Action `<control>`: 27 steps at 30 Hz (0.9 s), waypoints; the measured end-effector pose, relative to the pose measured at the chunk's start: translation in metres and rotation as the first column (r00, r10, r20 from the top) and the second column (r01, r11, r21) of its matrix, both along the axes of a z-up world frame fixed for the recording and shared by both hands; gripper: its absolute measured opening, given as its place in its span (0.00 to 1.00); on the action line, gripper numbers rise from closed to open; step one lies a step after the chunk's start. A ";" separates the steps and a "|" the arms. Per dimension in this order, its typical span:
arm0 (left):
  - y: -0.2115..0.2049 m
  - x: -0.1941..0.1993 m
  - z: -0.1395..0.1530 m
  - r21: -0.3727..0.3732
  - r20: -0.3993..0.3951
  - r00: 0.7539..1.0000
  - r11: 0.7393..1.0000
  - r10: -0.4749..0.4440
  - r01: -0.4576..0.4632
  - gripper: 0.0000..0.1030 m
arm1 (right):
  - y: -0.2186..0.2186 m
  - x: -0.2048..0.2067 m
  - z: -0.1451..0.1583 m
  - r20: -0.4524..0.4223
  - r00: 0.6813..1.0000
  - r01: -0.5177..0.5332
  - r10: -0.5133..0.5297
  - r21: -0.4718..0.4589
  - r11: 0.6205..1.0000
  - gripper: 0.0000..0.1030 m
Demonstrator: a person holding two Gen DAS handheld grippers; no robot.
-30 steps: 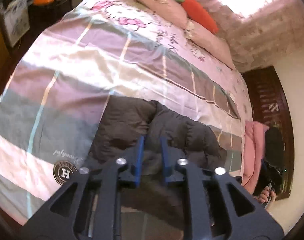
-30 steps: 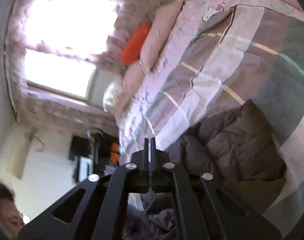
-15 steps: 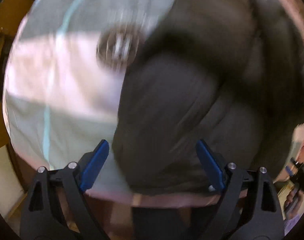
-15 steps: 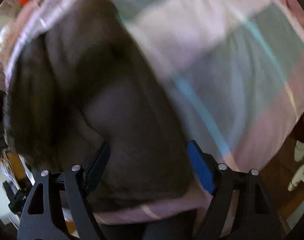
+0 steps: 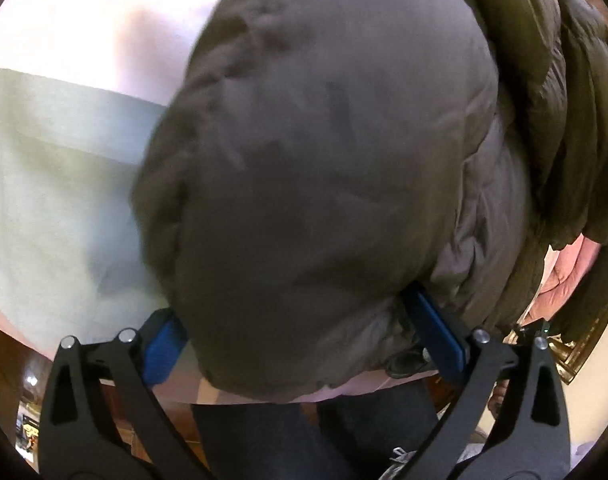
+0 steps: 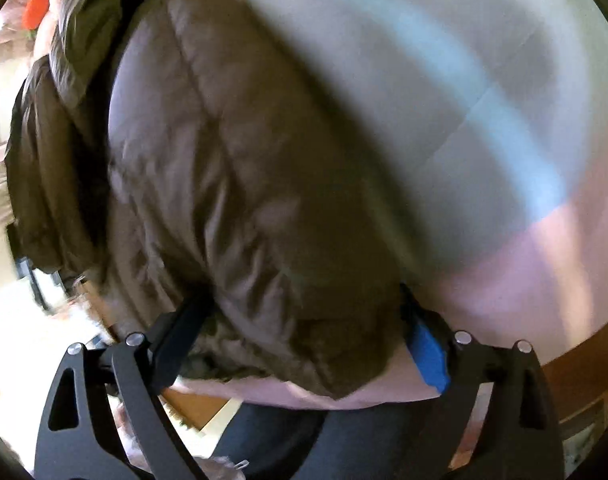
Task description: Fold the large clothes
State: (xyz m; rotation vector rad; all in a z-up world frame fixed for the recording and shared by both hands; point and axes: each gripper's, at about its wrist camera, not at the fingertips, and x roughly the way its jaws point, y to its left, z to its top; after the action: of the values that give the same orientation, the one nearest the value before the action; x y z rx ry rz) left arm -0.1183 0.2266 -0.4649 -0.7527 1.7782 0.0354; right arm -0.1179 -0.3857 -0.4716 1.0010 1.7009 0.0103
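While both grippers point steeply down at the near edge of the bed, each straddles a bulging part of the dark padded jacket (image 5: 323, 168).

Left gripper (image 5: 304, 344): the jaws stand wide and are opening. One blue pad (image 5: 162, 346) shows at the jacket's left flank; the other blue pad (image 5: 437, 338) is tucked under a fold on the right. A rounded mass of jacket fills the gap between them. Whether the pads press on the fabric cannot be told; they appear to lie alongside it.

Right gripper (image 6: 304, 344): the jaws stand fairly wide and are closing. The quilted hem of the jacket (image 6: 244, 200) sits between them. The right-hand pad (image 6: 427, 354) shows blue just beside the fabric; the left-hand finger (image 6: 180, 344) is dark and partly covered by folds. The view is blurred, so contact cannot be confirmed.

Jacket position: it lies bunched on the patterned bedcover (image 5: 56, 168), with its lower edge at the edge of the bed. In the left wrist view the cover shows pale green and white bands; in the right wrist view the bedcover (image 6: 483, 100) shows a blue stripe and a pink band.

Below both grippers, the person's dark trouser legs (image 5: 304, 436) stand against the bed edge.
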 end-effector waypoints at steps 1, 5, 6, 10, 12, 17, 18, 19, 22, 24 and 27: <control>0.000 0.000 0.000 -0.002 0.006 1.000 1.000 0.014 -0.014 0.98 | 0.002 0.001 0.001 0.011 1.000 0.002 -0.002 -0.022 1.000 0.57; 0.002 -0.006 0.013 -0.043 0.038 0.994 0.994 0.104 -0.103 0.32 | 0.011 0.001 0.017 0.109 0.987 0.113 -0.120 0.072 0.991 0.14; 0.005 -0.007 0.018 -0.093 0.043 0.985 0.982 0.169 -0.165 0.25 | 0.013 0.002 0.022 0.127 0.982 0.126 -0.138 0.094 0.988 0.13; 0.006 0.018 0.064 -0.231 0.178 0.953 0.952 0.245 -0.202 0.14 | 0.012 0.028 0.065 0.274 0.927 0.185 -0.258 0.267 0.946 0.11; 0.013 0.038 0.095 -0.311 0.261 0.917 0.925 0.302 -0.216 0.14 | 0.012 0.059 0.105 0.403 0.873 0.143 -0.276 0.330 0.933 0.11; 0.039 0.119 0.181 -0.407 0.478 0.801 0.899 0.361 -0.163 0.14 | -0.004 0.144 0.175 0.601 0.728 0.083 -0.329 0.399 0.913 0.11; 0.038 0.137 0.191 -0.417 0.504 0.784 0.897 0.363 -0.146 0.14 | -0.007 0.164 0.184 0.625 0.699 0.071 -0.347 0.423 0.903 0.11; 0.034 0.158 0.199 -0.432 0.518 0.770 0.891 0.373 -0.140 0.14 | -0.011 0.181 0.195 0.636 0.678 0.073 -0.368 0.441 0.895 0.11; 0.033 0.212 0.212 -0.477 0.543 0.728 0.867 0.419 -0.144 0.14 | -0.020 0.239 0.199 0.645 0.628 0.118 -0.434 0.473 0.873 0.11; 0.035 0.244 0.212 -0.452 0.548 0.723 0.876 0.420 -0.166 0.15 | -0.019 0.279 0.196 0.648 0.616 0.170 -0.448 0.445 0.879 0.11; 0.035 0.289 0.187 -0.435 0.454 0.760 0.860 0.466 -0.267 0.15 | -0.016 0.331 0.178 0.621 0.650 0.256 -0.438 0.364 0.896 0.11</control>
State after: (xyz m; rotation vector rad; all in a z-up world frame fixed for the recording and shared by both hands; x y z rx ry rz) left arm 0.1710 0.2617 -0.2774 -1.2336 1.0665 -0.2160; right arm 0.2130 -0.4021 -0.2938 1.2979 0.7984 0.3170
